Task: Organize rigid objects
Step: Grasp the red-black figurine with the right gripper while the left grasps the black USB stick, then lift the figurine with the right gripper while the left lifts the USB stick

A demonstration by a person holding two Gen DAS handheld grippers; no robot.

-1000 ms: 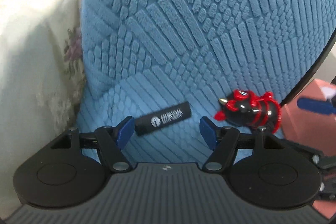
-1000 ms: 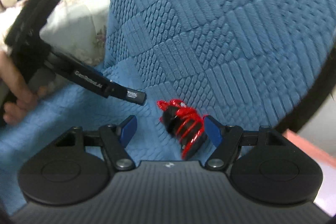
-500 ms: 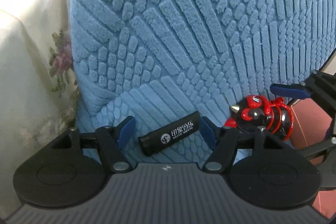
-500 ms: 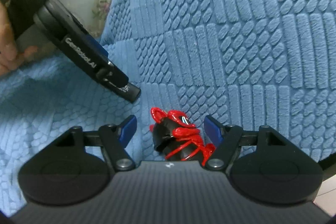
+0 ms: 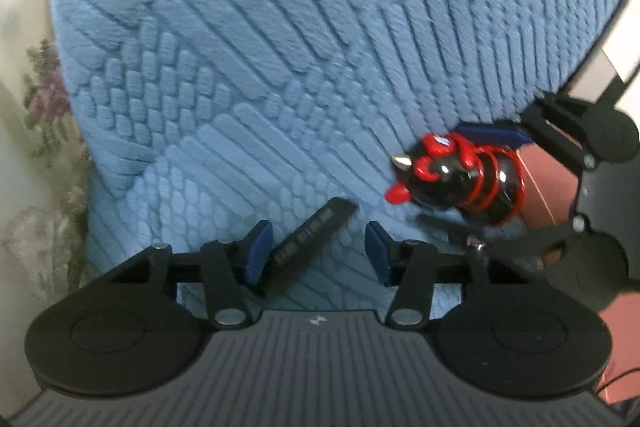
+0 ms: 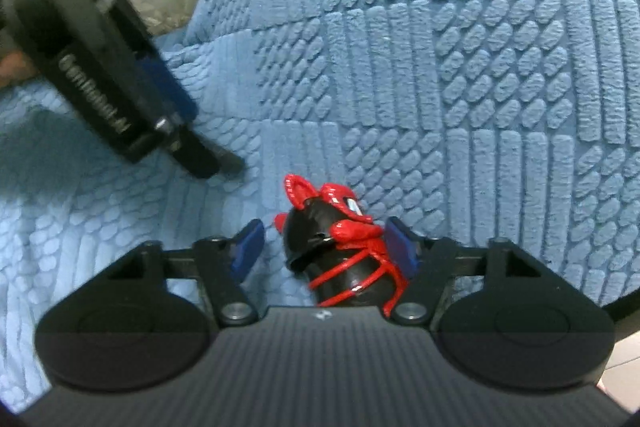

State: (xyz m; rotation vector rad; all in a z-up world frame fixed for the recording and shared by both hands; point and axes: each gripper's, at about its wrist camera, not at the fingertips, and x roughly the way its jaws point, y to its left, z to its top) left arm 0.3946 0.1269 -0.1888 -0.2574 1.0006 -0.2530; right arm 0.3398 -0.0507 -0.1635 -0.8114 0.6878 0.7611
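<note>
A black stick with white lettering (image 5: 310, 237) lies slanted on the blue textured cover (image 5: 280, 67). My left gripper (image 5: 319, 250) straddles the stick with its jaws closing. The left pad touches the stick and the right pad stands clear of it. A black figurine wrapped in red (image 6: 320, 231) lies on the cover between the fingers of my right gripper (image 6: 324, 249), whose jaws are closing too. Its right pad meets the figurine and a small gap stays at the left pad. In the left wrist view the figurine (image 5: 460, 179) sits to the right, near the cover's edge.
A pale floral cloth (image 5: 32, 107) borders the blue cover on the left. To the right the cover ends at a dark rim, with reddish floor (image 5: 544, 195) beyond. The two grippers work close together, and the stick's end (image 6: 224, 163) lies just left of the figurine.
Both grippers came down and in over their objects. Both pairs of jaws have narrowed. The stick now lies steeper, against the left pad, and the figurine sits deeper between the right gripper's fingers.
</note>
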